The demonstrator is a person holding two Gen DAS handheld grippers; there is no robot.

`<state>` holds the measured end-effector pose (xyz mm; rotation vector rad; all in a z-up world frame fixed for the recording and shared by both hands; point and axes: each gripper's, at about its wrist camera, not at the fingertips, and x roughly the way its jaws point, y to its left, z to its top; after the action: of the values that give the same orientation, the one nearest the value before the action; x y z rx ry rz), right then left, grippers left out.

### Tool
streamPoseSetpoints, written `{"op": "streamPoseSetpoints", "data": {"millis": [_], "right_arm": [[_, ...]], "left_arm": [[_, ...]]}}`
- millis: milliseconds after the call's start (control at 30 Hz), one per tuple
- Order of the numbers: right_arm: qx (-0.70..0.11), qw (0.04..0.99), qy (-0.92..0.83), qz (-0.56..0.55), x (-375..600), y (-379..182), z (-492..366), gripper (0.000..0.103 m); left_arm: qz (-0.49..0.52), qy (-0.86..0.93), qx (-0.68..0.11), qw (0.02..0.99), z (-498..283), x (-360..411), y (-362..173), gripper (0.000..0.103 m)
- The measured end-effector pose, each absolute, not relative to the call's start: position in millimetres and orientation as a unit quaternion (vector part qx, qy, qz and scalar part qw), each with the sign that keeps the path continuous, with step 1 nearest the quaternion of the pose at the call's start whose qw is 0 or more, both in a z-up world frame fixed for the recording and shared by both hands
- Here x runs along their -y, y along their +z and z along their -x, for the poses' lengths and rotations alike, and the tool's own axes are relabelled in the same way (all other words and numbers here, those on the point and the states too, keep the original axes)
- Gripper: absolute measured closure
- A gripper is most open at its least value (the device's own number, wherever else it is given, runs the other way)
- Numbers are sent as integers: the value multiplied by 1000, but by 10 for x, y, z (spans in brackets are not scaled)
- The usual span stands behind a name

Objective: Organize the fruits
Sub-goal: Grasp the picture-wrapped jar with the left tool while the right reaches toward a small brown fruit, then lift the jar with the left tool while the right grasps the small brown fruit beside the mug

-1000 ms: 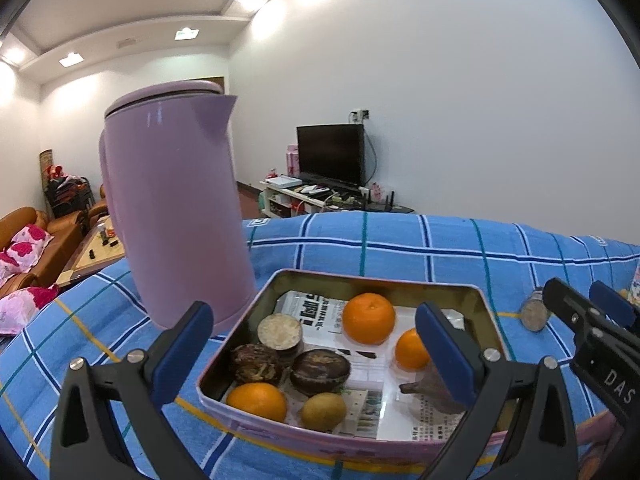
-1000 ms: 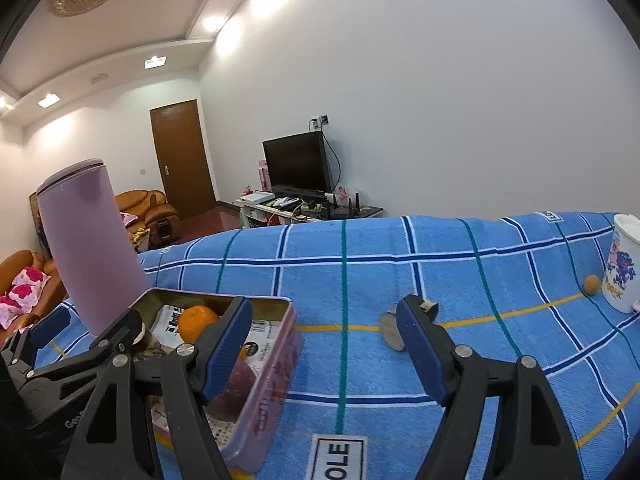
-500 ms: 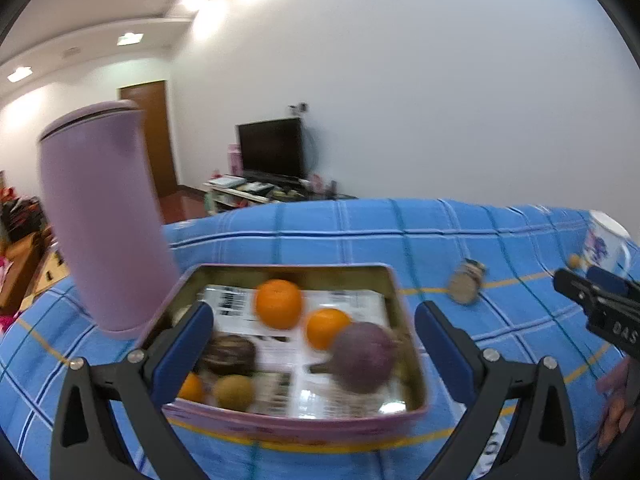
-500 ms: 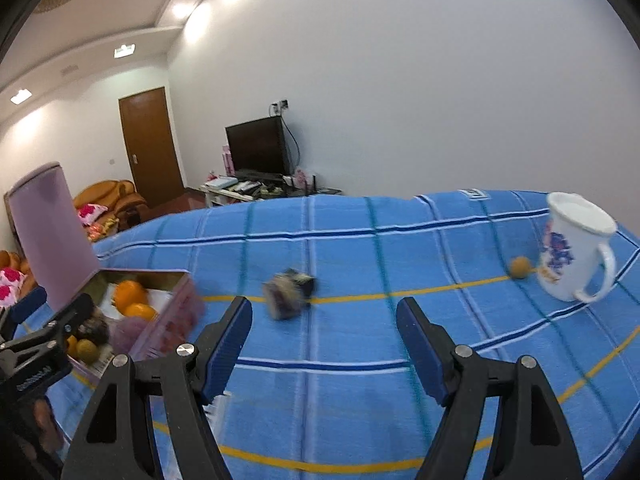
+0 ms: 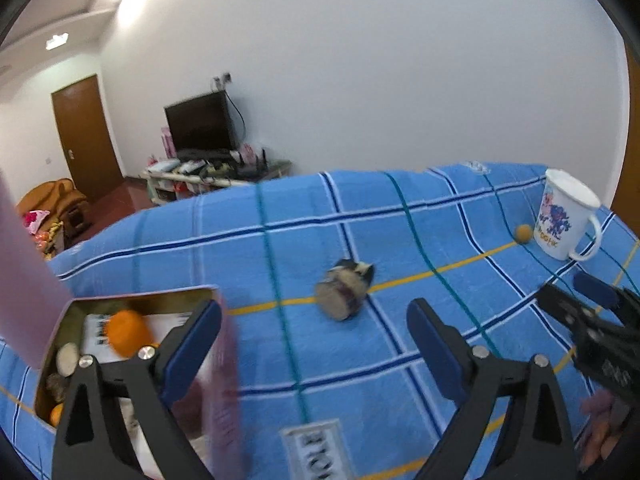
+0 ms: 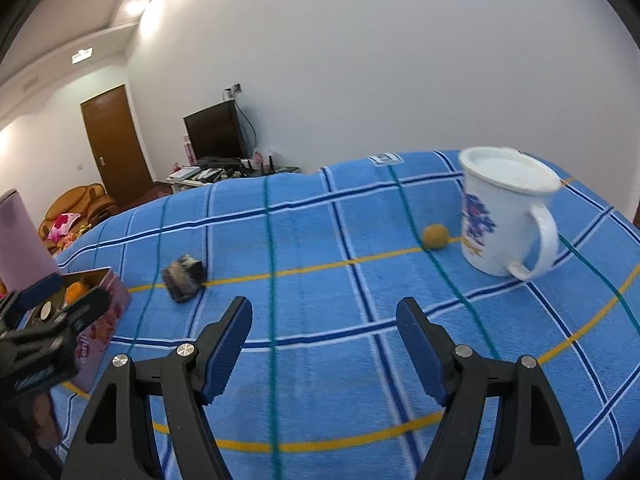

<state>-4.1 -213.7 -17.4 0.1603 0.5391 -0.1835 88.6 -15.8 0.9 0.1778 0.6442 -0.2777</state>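
Both grippers hang over the blue checked cloth (image 6: 320,240) with nothing between their pads. The left gripper (image 5: 314,344), spread wide, has just been closing a little; the right gripper (image 6: 324,340) stands open. The fruit tin (image 5: 132,294) sits at eight o'clock in the left view, a dark cut fruit (image 5: 346,290) lies loose at twelve, and a small brown fruit (image 6: 436,236) rests just beside the white mug (image 6: 504,216) at two

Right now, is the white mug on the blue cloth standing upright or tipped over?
Upright. The white mug rests on its base on the blue cloth, rim facing up, handle to the side. What it holds cannot be told.
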Motion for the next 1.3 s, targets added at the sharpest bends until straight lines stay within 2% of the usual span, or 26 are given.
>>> {"op": "streamPoseSetpoints", "data": {"millis": [200, 400, 467, 533, 567, 600, 633, 833, 1000, 1167, 1200, 1267, 1300], "right_arm": [[-277, 951, -91, -100, 2377, -188, 93, 27], [-288, 943, -97, -136, 2595, -233, 147, 27], [-288, 940, -103, -152, 2658, -241, 162, 27], [-289, 938, -106, -161, 2698, -248, 166, 27], [-291, 937, -106, -163, 2710, -258, 163, 27], [-294, 935, -105, -166, 2720, -269, 159, 27], [-298, 934, -103, -171, 2728, -282, 157, 27], [-294, 931, -116, -181, 2790, -278, 182, 27], [-300, 934, -111, -161, 2731, -234, 115, 27], [-326, 932, -155, -41, 2529, -149, -269, 28], [-333, 927, -170, -21, 2516, -159, -366, 29], [-349, 916, -199, 17, 2512, -218, -588, 52], [-357, 910, -208, 25, 2519, -247, -677, 56]], "left_arm": [[-108, -131, -352, 920, -1223, 495, -186, 21], [-104, -119, -388, 908, -1491, 600, -338, 22], [-99, -116, -400, 904, -1552, 600, -370, 27], [-79, -118, -414, 899, -1609, 573, -404, 38], [-72, -118, -421, 897, -1634, 563, -420, 40], [-67, -119, -430, 892, -1657, 563, -447, 48], [-66, -121, -433, 891, -1658, 565, -452, 50], [-57, -119, -424, 896, -1554, 544, -415, 51], [-41, -116, -384, 915, -1125, 479, -298, 51], [-38, -112, -360, 926, -735, 422, -230, 51], [-38, -111, -357, 927, -683, 405, -219, 51], [-35, -109, -353, 929, -604, 364, -205, 51], [-31, -109, -350, 930, -574, 336, -192, 51]]}}
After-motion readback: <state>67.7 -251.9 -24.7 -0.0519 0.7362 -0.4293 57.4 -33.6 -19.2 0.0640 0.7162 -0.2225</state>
